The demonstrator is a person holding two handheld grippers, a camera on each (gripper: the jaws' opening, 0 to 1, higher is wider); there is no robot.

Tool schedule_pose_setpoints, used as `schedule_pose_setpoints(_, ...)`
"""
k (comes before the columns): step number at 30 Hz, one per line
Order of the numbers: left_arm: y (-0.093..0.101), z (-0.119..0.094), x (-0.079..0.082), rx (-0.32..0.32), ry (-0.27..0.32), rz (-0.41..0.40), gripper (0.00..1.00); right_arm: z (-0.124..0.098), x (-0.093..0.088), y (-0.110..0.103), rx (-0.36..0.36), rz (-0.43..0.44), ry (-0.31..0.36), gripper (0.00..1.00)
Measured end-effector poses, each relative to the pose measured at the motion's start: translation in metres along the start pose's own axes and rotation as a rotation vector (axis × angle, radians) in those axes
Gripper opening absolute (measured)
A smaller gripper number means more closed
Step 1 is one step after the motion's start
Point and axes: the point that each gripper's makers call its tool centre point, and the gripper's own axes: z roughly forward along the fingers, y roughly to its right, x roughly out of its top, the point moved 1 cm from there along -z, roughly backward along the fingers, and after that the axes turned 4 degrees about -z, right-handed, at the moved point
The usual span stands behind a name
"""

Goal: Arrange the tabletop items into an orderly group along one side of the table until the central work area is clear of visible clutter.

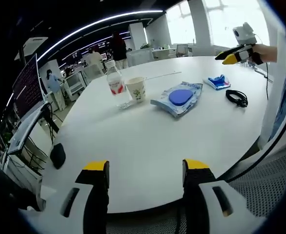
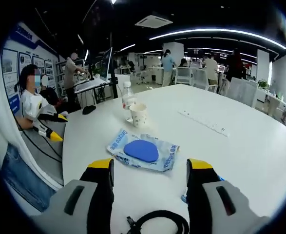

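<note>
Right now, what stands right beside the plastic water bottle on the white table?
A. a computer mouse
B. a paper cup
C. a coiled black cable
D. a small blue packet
B. In the left gripper view the paper cup stands upright right next to the water bottle, while the black cable and the small blue packet lie well off toward the other side of the table.

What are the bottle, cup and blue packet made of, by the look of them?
Bottle: clear, glossy plastic, likely; see-through body, white cap, red label.
Cup: matte paper, probably; opaque off-white wall with a small print, rolled rim.
Packet: thin glossy plastic film; crinkled, shiny, see-through over a blue oval inside, whose material I cannot tell.
All sit on a smooth white table.
</note>
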Motion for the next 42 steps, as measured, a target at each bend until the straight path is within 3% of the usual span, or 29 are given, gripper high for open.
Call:
schedule_pose_setpoints(5,0.000,0.002,-0.005,-0.001,-0.028,0.019,0.61,-0.008,-0.018,-0.010,0.011,0.056,-0.012,0.66)
schedule_pose_setpoints(10,0.000,0.003,-0.007,-0.005,-0.037,0.013,0.63,-0.013,-0.026,-0.024,0.038,0.067,-0.008,0.73)
schedule_pose_setpoints(20,0.000,0.003,-0.001,-0.011,-0.033,-0.019,0.70,-0.018,-0.031,-0.022,0.039,0.109,-0.016,0.70)
schedule_pose_setpoints(22,0.001,0.004,0.008,-0.013,-0.023,-0.074,0.75,-0.020,-0.030,-0.020,0.044,0.109,-0.015,0.69)
schedule_pose_setpoints(24,0.005,0.008,0.026,-0.031,0.037,-0.136,0.79,-0.023,-0.031,-0.017,0.045,0.098,-0.021,0.68)
schedule_pose_setpoints(26,0.011,0.014,0.039,-0.053,0.060,-0.188,0.79,-0.024,-0.033,-0.011,0.040,0.089,-0.030,0.67)
schedule_pose_setpoints(31,0.031,0.030,0.060,-0.120,0.077,-0.232,0.73,-0.029,-0.034,0.004,0.018,0.104,-0.035,0.64)
schedule_pose_setpoints(35,0.053,0.050,0.074,-0.222,0.091,-0.377,0.71,-0.024,-0.025,0.012,0.010,0.152,-0.009,0.61)
schedule_pose_setpoints(42,0.070,0.078,0.099,-0.282,0.134,-0.633,0.60,-0.008,-0.007,0.025,0.001,0.129,-0.011,0.56)
